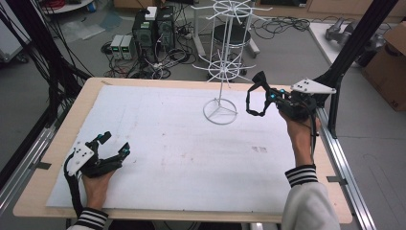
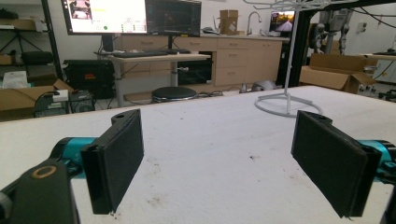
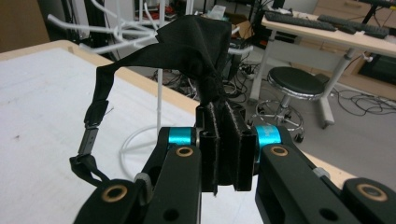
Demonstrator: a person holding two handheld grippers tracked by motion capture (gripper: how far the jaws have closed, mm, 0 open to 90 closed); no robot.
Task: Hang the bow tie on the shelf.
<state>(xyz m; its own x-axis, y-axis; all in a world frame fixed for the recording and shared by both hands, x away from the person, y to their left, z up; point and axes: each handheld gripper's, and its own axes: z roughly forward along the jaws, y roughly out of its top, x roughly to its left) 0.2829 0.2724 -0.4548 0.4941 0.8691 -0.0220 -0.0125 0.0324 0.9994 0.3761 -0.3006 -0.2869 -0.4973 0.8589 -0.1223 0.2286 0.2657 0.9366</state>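
My right gripper [image 1: 266, 94] is raised over the table's right side, just right of a white wire display rack [image 1: 224, 72]. In the right gripper view its jaws [image 3: 225, 149] are shut on a black fabric piece [image 3: 196, 42]. A thin strap with a buckle [image 3: 91, 135] loops down from the fabric to the left. In the high view the fabric and strap [image 1: 253, 98] hang at the rack's lower tier height. My left gripper [image 1: 116, 142] rests at the near left of the white mat [image 1: 167, 143]. Its pads [image 2: 116, 158] stand wide open, nothing between them.
The rack's ring base [image 2: 288, 100] stands on the mat's far middle. Black frame posts [image 1: 354, 43] rise at the table's right edge, by a metal rail [image 1: 342, 163]. Behind the table are computer boxes [image 1: 153, 28], cables and a stool [image 3: 299, 81] on the floor.
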